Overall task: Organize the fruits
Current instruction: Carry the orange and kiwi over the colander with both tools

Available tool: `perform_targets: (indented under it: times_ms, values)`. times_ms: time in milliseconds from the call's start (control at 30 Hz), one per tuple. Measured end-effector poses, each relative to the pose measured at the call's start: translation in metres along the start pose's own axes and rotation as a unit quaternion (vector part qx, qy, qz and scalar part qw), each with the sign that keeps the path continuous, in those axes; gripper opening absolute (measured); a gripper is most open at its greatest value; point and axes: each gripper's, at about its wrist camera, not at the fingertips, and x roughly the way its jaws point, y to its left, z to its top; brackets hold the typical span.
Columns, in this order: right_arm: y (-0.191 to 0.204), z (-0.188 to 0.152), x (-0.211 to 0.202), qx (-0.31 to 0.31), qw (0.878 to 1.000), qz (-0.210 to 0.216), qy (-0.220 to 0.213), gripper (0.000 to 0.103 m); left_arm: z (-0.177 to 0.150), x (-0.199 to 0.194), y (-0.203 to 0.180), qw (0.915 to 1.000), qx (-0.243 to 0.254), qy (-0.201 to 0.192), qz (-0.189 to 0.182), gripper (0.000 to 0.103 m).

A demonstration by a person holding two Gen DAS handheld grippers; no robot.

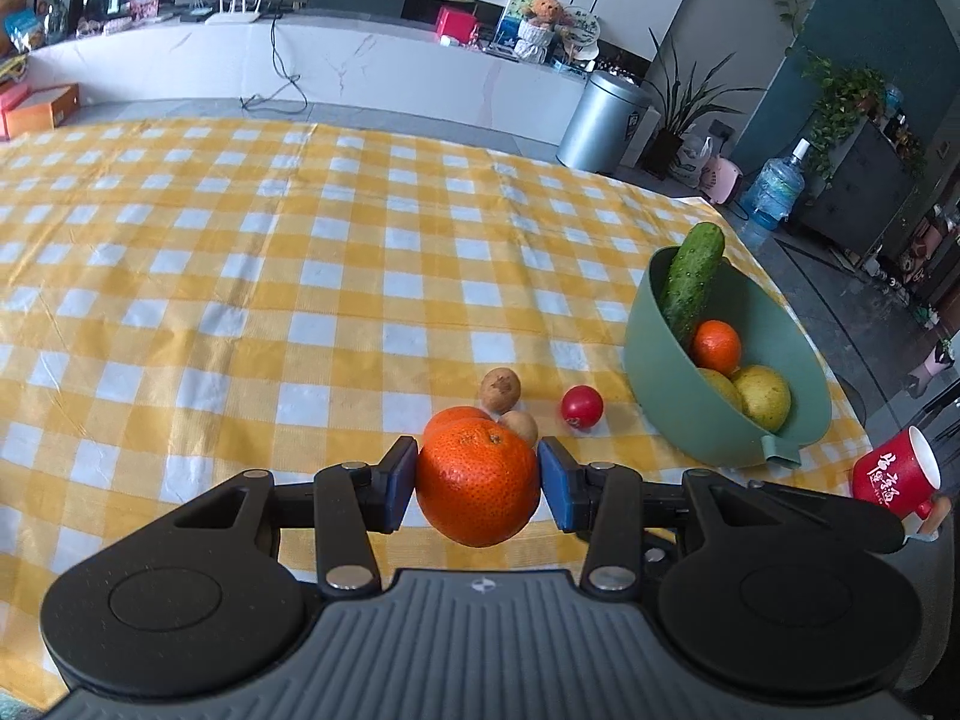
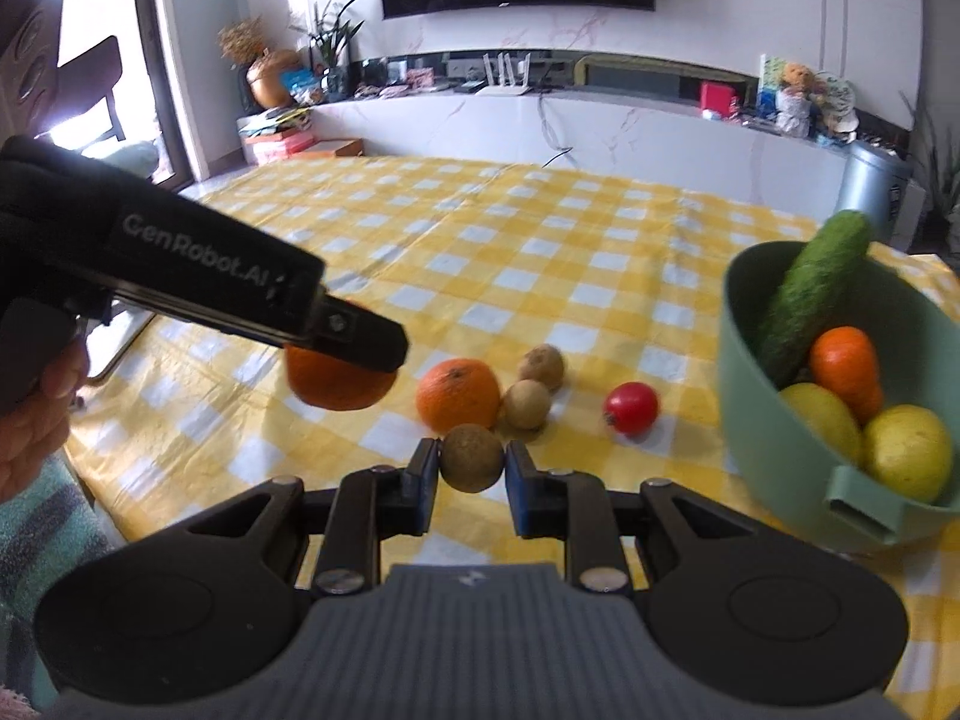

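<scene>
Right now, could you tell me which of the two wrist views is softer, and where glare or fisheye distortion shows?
The right wrist view is softer: the cucumber and green bowl look blurred, and the window at upper left is blown out. The left wrist view is crisp on the mandarin held by the left gripper, though the fisheye bows the checked tablecloth.

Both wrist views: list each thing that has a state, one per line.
Left gripper: shut on an orange, lifted off the cloth.
Right gripper: shut on a brown fruit.
Bowl: tilted, holding a cucumber, a tangerine and two yellow fruits.
Second orange, two brown fruits, red fruit: loose on the cloth.
Red cup: tipped.
</scene>
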Motion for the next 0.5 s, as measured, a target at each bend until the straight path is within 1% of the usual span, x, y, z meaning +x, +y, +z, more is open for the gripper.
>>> perform_targets:
  times_ms: [300,500]
  values:
    - [-0.031,0.006,-0.043,0.05,0.997,-0.033,-0.057,0.02,0.002,-0.02,-0.038,0.999,0.039,-0.02,0.004,0.049]
    - [-0.055,0.011,-0.077,0.07,0.991,-0.064,-0.097,0.02,0.006,-0.02,-0.065,0.9976,0.065,-0.025,-0.005,0.049]
